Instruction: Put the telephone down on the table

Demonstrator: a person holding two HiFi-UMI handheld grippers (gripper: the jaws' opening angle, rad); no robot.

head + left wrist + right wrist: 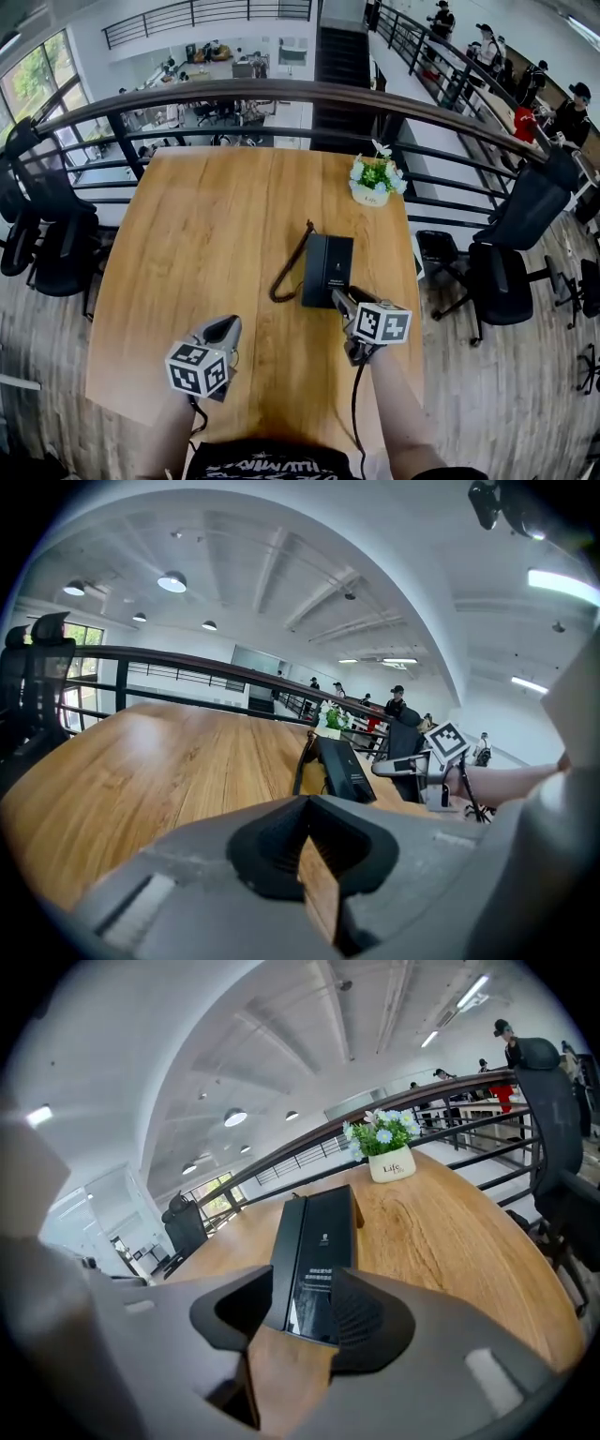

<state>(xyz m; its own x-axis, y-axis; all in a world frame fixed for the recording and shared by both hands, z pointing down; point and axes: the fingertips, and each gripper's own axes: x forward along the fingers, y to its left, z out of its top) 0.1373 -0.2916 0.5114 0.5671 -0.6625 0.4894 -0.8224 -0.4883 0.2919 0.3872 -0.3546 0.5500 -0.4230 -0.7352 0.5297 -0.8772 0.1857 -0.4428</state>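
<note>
well inboard, telephone flat on table; wide room leftward.

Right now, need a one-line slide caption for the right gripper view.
Black telephone lying flat on the wooden table, its near end framed by the open right tongs, potted flowers beyond.

You're in an open-plan office, up on a mezzanine. The wooden counter in front of you sits against a curved railing, with black swivel chairs on both sides. Over the railing you look down on a lower floor of desks, and stairs lead down to it. People sit along the walkway to your right. Round ceiling lights, tall windows and a small potted plant fit an office too.
</note>
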